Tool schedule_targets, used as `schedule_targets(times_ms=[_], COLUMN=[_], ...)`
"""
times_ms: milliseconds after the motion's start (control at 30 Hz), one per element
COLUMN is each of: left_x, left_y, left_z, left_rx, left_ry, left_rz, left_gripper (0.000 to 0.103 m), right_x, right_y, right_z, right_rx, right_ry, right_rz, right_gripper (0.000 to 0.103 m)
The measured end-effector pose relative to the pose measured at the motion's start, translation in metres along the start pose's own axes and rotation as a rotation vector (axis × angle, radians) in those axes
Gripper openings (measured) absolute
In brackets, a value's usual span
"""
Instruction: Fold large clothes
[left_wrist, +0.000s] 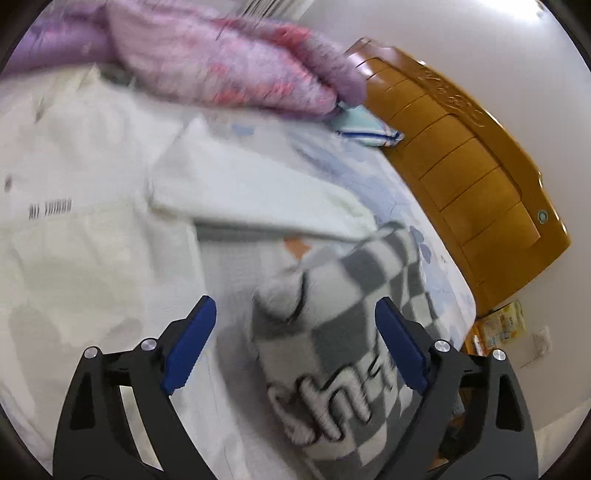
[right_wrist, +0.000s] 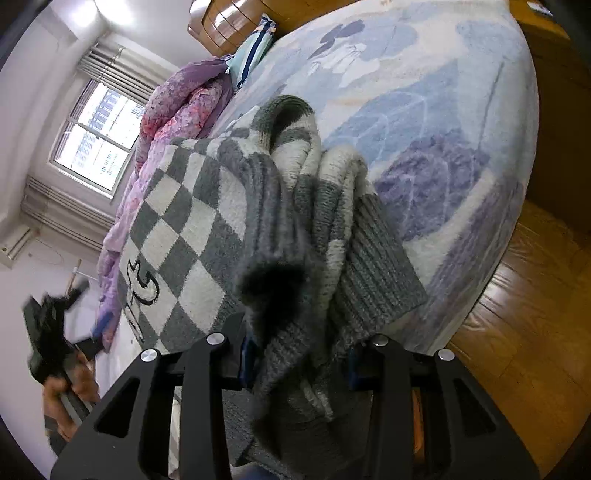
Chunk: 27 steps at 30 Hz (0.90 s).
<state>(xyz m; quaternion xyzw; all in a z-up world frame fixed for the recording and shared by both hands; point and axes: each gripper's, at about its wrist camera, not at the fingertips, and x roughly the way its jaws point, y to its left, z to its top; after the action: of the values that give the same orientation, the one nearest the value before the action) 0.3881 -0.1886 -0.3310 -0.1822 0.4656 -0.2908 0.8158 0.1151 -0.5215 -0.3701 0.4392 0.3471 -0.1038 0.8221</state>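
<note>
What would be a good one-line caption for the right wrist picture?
Right tool clamps the bunched grey-and-white checkered sweater over a flower-patterned bed.

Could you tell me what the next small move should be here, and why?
Probably bring the open left gripper down to pinch the sweater beneath it: only the right gripper holds a bunched edge, and folding likely needs two grips.

Bedroom: curtained window upper left, white walls, wooden headboard at right, glossy wood floor lower right.
</note>
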Motion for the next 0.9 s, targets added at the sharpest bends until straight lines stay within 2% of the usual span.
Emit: schedule_targets(times_ms=[67, 133, 233, 267, 333, 400, 467, 600, 733, 900], left_x=[0.022, 0.044, 0.06, 0.067, 0.076, 0.082, 0.089, 0.085, 0.064, 0.015], left_y=[0.01, 0.011, 0.0, -0.01, -0.023, -0.034, -0.042, -0.035, -0.026, -0.01], left_z=[-0.012, -0.023, -0.025, -0.021, -0.011, -0.001, 0.005, -0.002, -0.008, -0.025], left_rx=[-0.056, -0.067, -0.079, -0.052, -0.014, -0.004, 0.022, 0.033, 0.052, 0.129], left_ry=[0.097, 0.154, 0.148, 0.137, 0.126, 0.117, 0.131, 0.124, 0.121, 0.092], left_rz=[-0.007, -0.021, -0.098, -0.049, -0.018, -0.008, 0.016, 0.01, 0.013, 0.098], left_gripper=[0.088, 0.088, 0.088, 0.088, 0.088, 0.088, 0.088, 0.088, 0.089, 0.09], right_x=[-0.001, 0.0, -0.001, -0.002, -0.002, -0.001, -0.003, 0.002, -0.006, -0.025], right_y=[0.0, -0.001, -0.007, -0.008, -0.01, -0.014, -0.011, -0.022, -0.004, 0.028], right_z=[-0.002, -0.001, -0.002, -0.004, -0.01, -0.019, -0.021, -0.014, -0.012, -0.02], right_rx=[0.009, 0.031, 0.063, 0.071, 0.105, 0.166, 0.139, 0.177, 0.056, -0.129], right_ry=[-0.004, -0.001, 0.011, 0.014, 0.035, 0.061, 0.04, 0.049, 0.056, 0.072], right_rz=[-0.002, 0.009, 0.03, 0.032, 0.036, 0.068, 0.052, 0.057, -0.035, -0.19], right_gripper=[0.035, 0.035, 0.035, 0.035, 0.035, 0.035, 0.035, 0.039, 0.047, 0.056])
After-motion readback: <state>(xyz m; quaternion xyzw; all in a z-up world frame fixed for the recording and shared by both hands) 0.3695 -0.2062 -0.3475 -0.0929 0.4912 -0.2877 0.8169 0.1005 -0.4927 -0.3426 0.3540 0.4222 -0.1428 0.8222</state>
